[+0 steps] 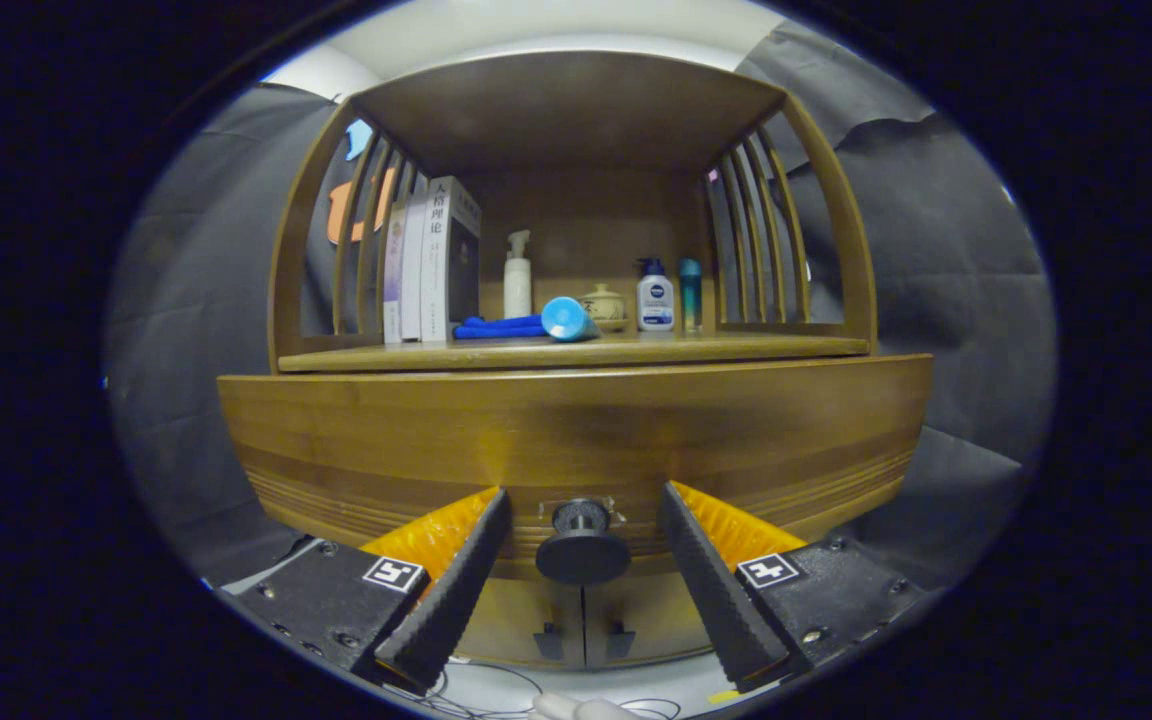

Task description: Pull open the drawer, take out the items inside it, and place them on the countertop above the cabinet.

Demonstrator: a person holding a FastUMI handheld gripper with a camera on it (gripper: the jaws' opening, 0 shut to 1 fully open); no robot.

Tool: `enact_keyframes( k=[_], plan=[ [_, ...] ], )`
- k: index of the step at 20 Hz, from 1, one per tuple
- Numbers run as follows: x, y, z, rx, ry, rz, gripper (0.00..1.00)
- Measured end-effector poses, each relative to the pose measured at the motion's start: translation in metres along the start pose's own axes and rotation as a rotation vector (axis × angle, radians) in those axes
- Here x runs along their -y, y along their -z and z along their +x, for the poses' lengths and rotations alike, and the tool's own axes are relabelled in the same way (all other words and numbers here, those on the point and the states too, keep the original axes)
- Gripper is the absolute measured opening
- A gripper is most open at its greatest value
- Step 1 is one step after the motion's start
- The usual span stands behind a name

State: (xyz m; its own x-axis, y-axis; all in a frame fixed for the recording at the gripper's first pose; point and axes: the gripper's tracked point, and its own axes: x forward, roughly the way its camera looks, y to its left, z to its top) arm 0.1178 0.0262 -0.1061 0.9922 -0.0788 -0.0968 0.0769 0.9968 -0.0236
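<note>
In the gripper view the tongs [584, 500] stand wide, holding nothing, with the dark round knob [582, 546] of the drawer [576, 440] set between the two fingers [456, 580] and clear of both; the wooden drawer front, closed as far as can be told, spreads just beyond the fingertips. Farther beyond and above the tongs, the bench [576, 352] over the cabinet carries upright books [433, 262], a blue cloth [498, 327] with a light blue tube [568, 320] lying against it, a white pump bottle [517, 275], a small lidded jar [604, 304], a white bottle with a blue cap [654, 296] and a slim teal bottle [690, 294].
</note>
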Motion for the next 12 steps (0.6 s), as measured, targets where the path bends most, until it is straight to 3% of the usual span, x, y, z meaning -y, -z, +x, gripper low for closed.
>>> enact_keyframes(
  k=[12],
  plan=[
    [-0.0019,0.0012,0.0003,-0.048,0.009,-0.025,0.99]
  ],
)
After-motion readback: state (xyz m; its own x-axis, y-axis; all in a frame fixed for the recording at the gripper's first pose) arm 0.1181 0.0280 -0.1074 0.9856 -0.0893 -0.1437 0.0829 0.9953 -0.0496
